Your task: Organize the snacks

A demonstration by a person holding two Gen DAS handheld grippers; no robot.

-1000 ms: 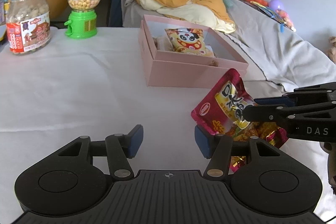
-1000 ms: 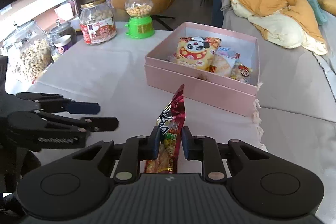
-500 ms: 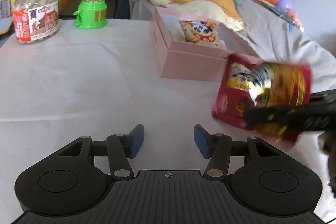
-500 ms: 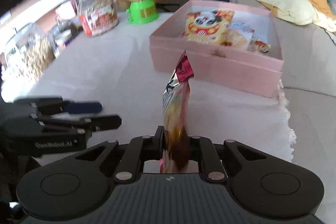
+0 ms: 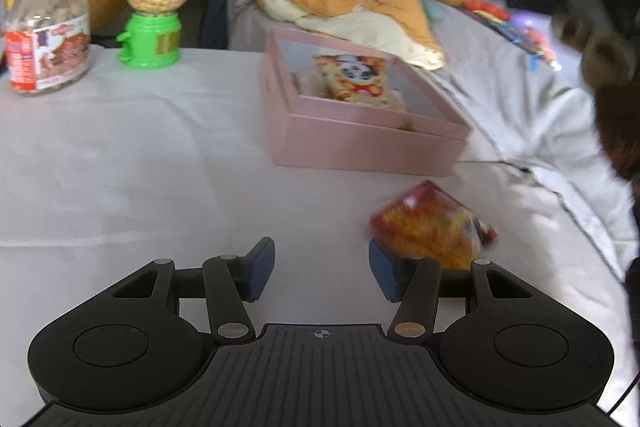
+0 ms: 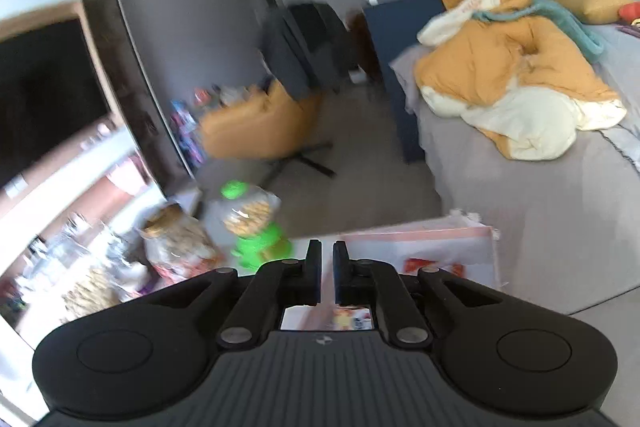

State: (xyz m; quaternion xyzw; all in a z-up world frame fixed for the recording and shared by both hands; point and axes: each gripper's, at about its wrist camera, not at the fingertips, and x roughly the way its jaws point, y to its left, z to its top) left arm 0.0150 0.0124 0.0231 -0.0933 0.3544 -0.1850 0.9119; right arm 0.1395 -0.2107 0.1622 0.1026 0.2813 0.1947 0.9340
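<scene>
peanut jar far left, green candy dispenser next to it, pink box mid-table with a panda snack pack inside. left gripper jaws apart, holding nothing. red snack bag lies on the white cloth by its right finger. right gripper closed, nothing in it

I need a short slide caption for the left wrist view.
Open left claw above the white tablecloth, red snack bag beside it, pink box beyond.
</scene>
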